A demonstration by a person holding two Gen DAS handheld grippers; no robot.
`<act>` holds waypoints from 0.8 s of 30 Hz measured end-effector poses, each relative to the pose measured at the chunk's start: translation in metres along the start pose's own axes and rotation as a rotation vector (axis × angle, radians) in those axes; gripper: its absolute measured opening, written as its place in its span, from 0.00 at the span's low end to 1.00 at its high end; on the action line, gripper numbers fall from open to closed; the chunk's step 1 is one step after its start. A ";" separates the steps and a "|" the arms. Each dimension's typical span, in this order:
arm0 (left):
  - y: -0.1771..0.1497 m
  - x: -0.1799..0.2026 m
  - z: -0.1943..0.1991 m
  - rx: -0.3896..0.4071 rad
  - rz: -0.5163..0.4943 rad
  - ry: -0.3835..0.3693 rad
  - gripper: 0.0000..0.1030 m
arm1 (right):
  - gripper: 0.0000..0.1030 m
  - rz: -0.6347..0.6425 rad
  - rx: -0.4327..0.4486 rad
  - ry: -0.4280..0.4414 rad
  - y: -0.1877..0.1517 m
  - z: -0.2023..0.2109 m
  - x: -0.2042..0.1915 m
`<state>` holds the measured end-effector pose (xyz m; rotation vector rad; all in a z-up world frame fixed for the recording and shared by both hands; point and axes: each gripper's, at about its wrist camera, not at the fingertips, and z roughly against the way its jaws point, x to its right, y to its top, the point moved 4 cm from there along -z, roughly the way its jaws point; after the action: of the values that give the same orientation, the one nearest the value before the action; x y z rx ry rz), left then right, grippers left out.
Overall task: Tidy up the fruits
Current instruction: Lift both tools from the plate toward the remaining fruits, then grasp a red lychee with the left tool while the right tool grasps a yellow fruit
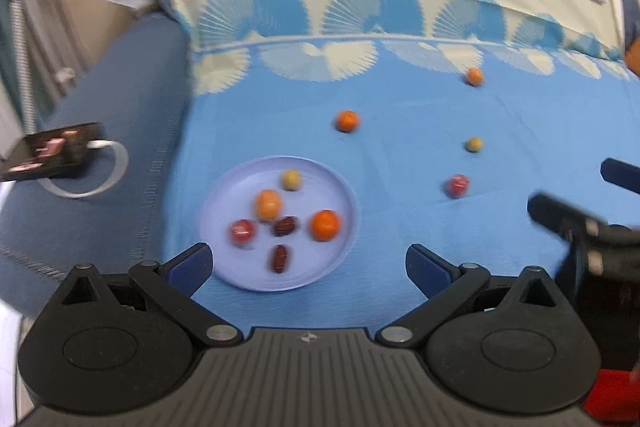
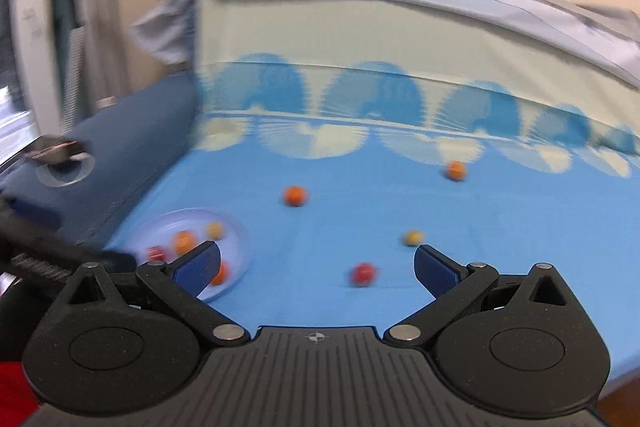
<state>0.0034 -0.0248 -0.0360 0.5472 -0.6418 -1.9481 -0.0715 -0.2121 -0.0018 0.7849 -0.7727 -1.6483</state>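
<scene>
On the blue cloth sits a pale plate with six little fruits in it. Four more fruits lie loose on the cloth: a red one, a yellow one and two orange ones. Both grippers, left and right, have their fingers spread wide and hold nothing. Both pictures are blurry.

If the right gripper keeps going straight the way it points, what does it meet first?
Probably the red fruit on the blue cloth, centred between the open right gripper fingers. Depth is blurred, so this is uncertain.
</scene>
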 end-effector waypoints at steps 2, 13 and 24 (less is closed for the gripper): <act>0.004 0.011 -0.014 -0.017 -0.016 -0.035 1.00 | 0.99 -0.043 -0.021 -0.043 0.000 -0.015 0.025; 0.026 0.096 -0.119 -0.095 -0.207 -0.105 1.00 | 0.99 -0.091 -0.152 -0.180 -0.026 -0.154 0.122; 0.040 0.143 -0.216 -0.178 -0.331 -0.142 1.00 | 0.99 0.105 -0.157 0.014 -0.039 -0.286 0.142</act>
<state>0.1027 -0.2122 -0.1891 0.4260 -0.4810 -2.3454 0.1158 -0.3693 -0.2103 0.6335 -0.6550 -1.5867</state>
